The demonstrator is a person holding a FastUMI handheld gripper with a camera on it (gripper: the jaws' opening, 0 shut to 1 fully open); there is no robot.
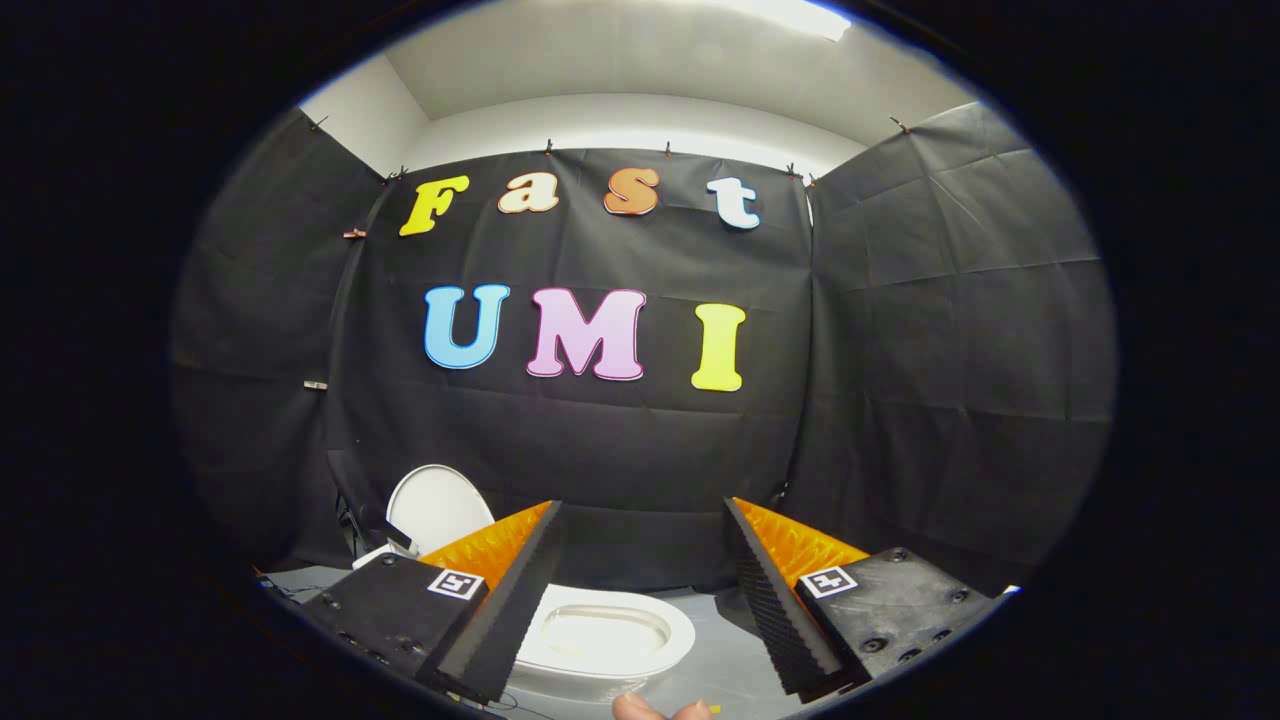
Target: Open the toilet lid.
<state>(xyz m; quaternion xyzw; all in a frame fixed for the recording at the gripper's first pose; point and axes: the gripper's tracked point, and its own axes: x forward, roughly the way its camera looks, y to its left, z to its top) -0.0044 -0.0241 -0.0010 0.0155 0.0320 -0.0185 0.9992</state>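
Tool (pixel 640 600) held level, looking straight at the booth wall (pixel 620 440), its fingers spread wide with nothing between them but air. Toilet (pixel 605 635) sat low on the grey floor (pixel 720 660), seen through the gap between the fingers and well below their tips. Lid (pixel 432 508) stood upright behind the bowl, just past the left finger, leaning back toward the wall. Seat ring lay flat around the open bowl. Judged from that: lid already raised, task at or near its end. Fingers apart and clear of the lid, probably because a hinged lid gets lifted by a push from under its edge, not by a pinch, and needs no holding once leaning back. Wide stance and raised, level pose read as a backed-off rest above the toilet. Fingertips (pixel 650 709) of a person peeked in beneath the tool, near the front of the bowl; grip on the handle itself hidden.
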